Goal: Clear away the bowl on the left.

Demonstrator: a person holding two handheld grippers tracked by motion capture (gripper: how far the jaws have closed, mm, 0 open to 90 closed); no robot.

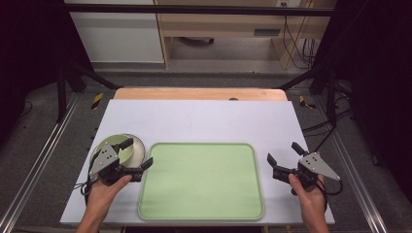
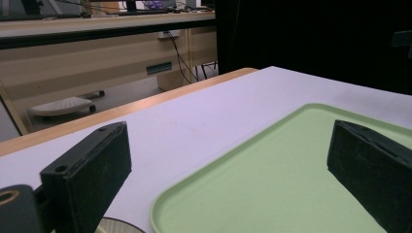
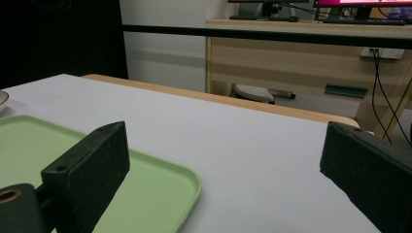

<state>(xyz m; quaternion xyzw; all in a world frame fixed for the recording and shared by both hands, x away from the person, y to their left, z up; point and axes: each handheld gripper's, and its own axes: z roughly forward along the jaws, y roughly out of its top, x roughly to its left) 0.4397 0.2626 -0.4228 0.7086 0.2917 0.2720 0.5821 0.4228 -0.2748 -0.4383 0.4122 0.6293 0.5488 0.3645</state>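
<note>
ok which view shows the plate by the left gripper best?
The high view: the plate lies left of the green tray, its round rim mostly visible under the open left gripper. The left gripper view catches an edge sliver; the right gripper view a rim fragment.

Each hand-held gripper, the left hand-held gripper [image 1: 136, 155] and the right hand-held gripper [image 1: 284, 154], is black, with two blocky jaws with matte pads, a grey three-cornered plate dotted with screws, and a trailing black cable. Forearms are bare, without sleeves.
</note>
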